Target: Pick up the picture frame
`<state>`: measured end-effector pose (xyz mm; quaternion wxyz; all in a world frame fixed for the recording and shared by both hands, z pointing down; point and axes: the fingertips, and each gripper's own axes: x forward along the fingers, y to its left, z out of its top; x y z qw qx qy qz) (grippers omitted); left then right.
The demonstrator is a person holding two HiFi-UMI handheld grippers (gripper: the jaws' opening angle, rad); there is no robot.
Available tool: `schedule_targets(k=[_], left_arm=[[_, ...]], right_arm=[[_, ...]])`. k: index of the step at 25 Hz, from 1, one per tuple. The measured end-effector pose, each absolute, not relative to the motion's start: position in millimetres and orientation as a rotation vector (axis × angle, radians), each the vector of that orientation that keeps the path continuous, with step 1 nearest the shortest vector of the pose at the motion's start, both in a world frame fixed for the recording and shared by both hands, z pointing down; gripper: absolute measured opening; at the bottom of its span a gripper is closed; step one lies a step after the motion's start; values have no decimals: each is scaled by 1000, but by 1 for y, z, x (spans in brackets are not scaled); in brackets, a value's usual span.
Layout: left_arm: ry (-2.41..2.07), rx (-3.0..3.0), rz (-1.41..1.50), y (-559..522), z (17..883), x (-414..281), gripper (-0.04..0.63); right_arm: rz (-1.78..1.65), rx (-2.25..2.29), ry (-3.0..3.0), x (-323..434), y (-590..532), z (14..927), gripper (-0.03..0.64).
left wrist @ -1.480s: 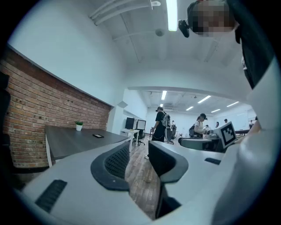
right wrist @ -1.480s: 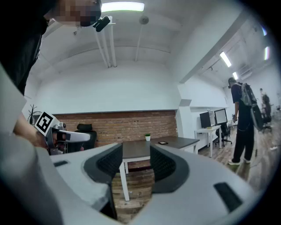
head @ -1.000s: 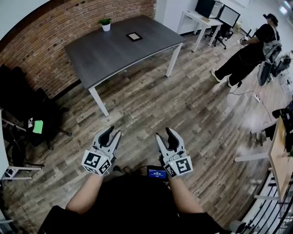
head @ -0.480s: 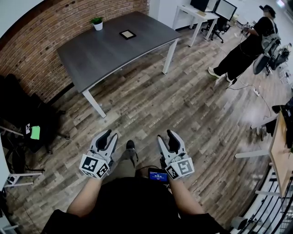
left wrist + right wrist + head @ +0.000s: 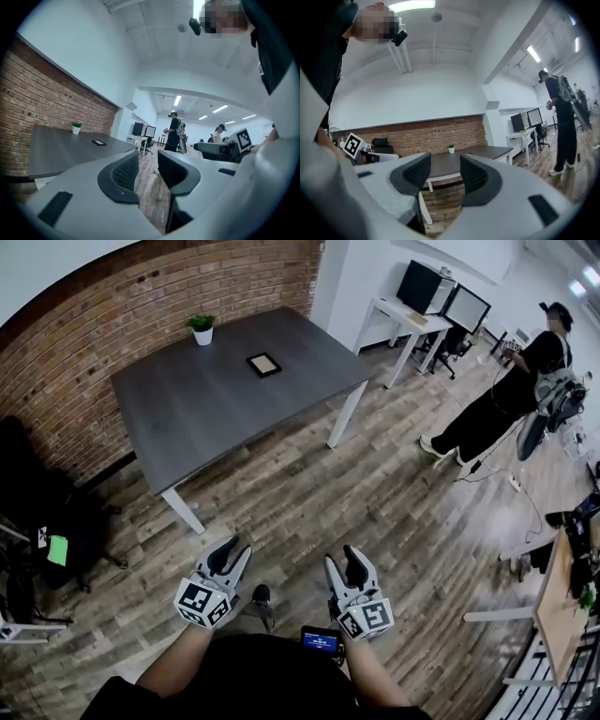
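A small dark picture frame [image 5: 263,364] lies flat on the grey table [image 5: 187,418], far ahead of both grippers; it shows as a thin dark slab [image 5: 99,142] in the left gripper view. My left gripper [image 5: 232,556] is held low over the wooden floor, open, with nothing between its jaws. Beside it my right gripper [image 5: 343,566] is also open and holds nothing. In the right gripper view the table [image 5: 485,151] appears beyond the jaws.
A small potted plant [image 5: 202,328] stands near the table's far edge by the brick wall. A person [image 5: 502,395] stands at the right near white desks with monitors [image 5: 441,292]. Dark chairs and bags [image 5: 42,521] sit at the left. A wooden tabletop [image 5: 561,606] is at far right.
The view has advanced toward the table, which now sits closer to the middle. Both grippers stay open at about the same spot in front of the body.
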<state>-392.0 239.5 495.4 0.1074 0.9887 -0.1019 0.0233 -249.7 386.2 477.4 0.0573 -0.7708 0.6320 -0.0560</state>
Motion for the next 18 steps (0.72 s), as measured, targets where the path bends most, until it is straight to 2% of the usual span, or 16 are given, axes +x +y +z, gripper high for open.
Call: schedule_targets(k=[11,18], left_arm=[[-312,2920,2,99,470,-293,113],[-344,2888,-2,51,485,-236,114]], right_arm=[[-110,-2341,1950,-158,253,439,198],[-150,-2343,1959,-95,217,452,198]])
